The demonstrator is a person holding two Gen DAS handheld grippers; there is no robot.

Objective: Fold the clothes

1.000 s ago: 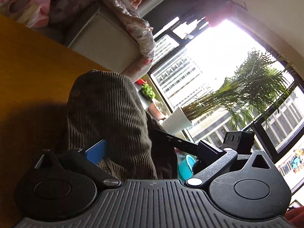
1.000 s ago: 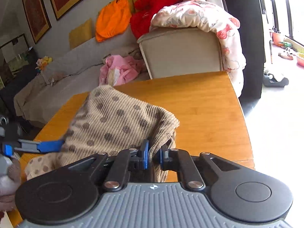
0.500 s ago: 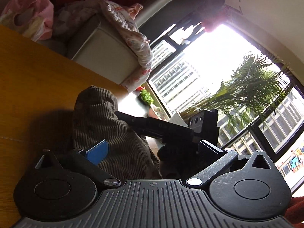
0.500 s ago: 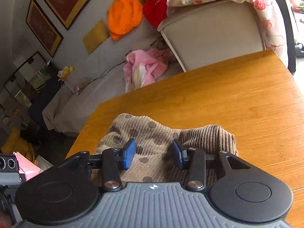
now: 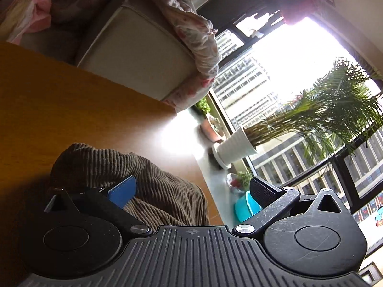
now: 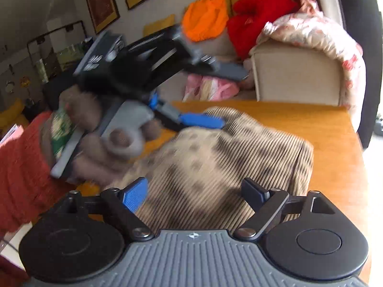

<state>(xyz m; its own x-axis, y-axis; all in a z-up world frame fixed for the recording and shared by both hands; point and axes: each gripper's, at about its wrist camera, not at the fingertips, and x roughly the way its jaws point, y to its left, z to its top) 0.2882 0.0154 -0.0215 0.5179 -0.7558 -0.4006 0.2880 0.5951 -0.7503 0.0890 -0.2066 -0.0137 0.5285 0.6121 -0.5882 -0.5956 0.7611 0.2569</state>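
Note:
A brown ribbed garment with dark dots lies bunched on the wooden table. It also shows in the left wrist view. My right gripper is open and hangs just above the near edge of the cloth, holding nothing. My left gripper is open, its blue pad resting against the cloth. In the right wrist view the left gripper, held by a hand, is at the far left side of the garment.
A beige sofa arm draped with a floral blanket stands beyond the table's far edge. Pink clothes lie on the sofa. A potted palm and a large window are to the right. The table's right edge is close.
Both grippers have opened wide and let go of the garment, which now lies lower on the table. The left gripper has swung across in the right wrist view.

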